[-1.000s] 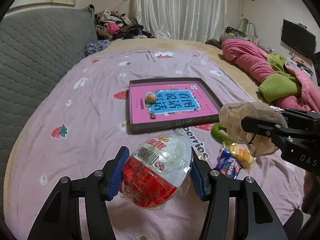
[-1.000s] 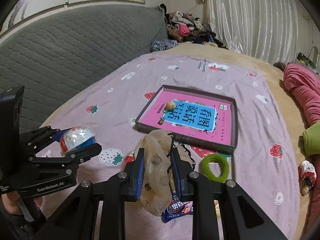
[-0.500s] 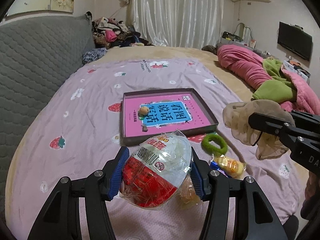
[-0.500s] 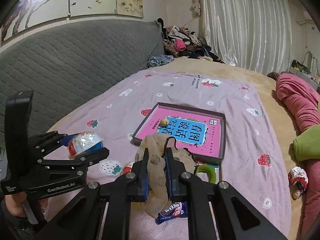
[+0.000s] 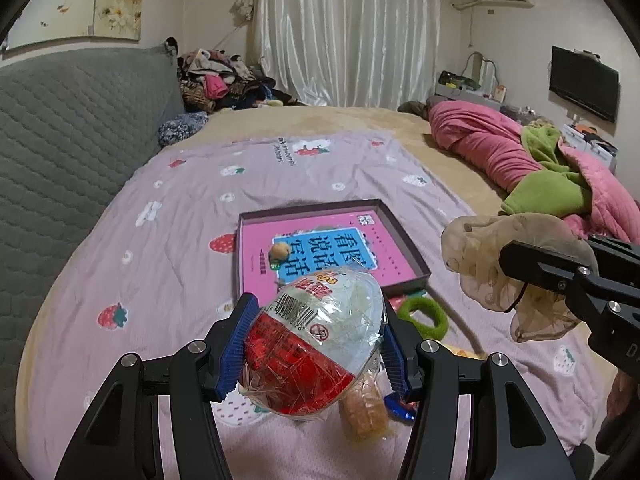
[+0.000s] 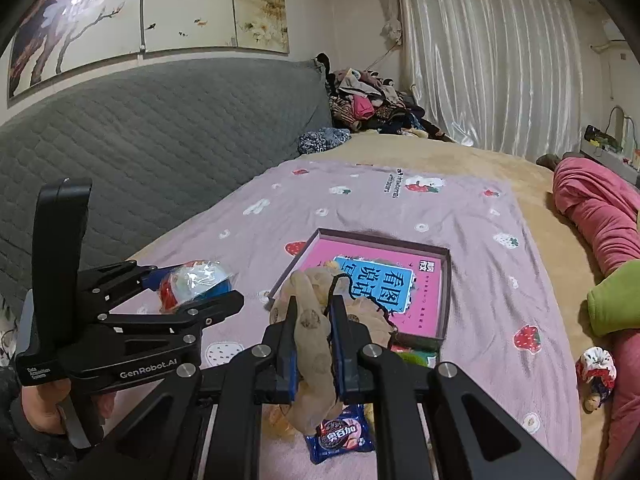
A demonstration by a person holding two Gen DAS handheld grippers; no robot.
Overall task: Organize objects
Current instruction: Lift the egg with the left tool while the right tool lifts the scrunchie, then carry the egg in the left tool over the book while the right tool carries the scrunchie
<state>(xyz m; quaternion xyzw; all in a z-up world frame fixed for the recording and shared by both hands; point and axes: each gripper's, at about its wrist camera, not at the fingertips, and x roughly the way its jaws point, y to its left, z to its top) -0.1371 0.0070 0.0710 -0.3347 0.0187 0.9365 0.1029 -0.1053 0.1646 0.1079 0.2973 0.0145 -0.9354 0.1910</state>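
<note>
From the left wrist, I see my left tongs (image 5: 316, 344) clamped on the wrapped egg toy (image 5: 316, 340) above the bed (image 5: 180, 220). From the right wrist, my right tongs (image 6: 314, 344) pinch the beige cloth (image 6: 312, 344) near the pink box (image 6: 424, 296).

A shallow box (image 5: 404, 240) lies mid-frame on the bed (image 5: 160, 248), a small ball (image 5: 280, 251) inside it; a ring (image 5: 422, 312) lies just below its lower right corner.

A grey quilted headboard (image 6: 168, 132) ran along the bed, clothes (image 6: 372, 108) lay heaped in the corner by white curtains (image 5: 344, 32), a television (image 5: 584, 82) hung opposite, and a pink quilt (image 5: 492, 144) lay bunched aside.
</note>
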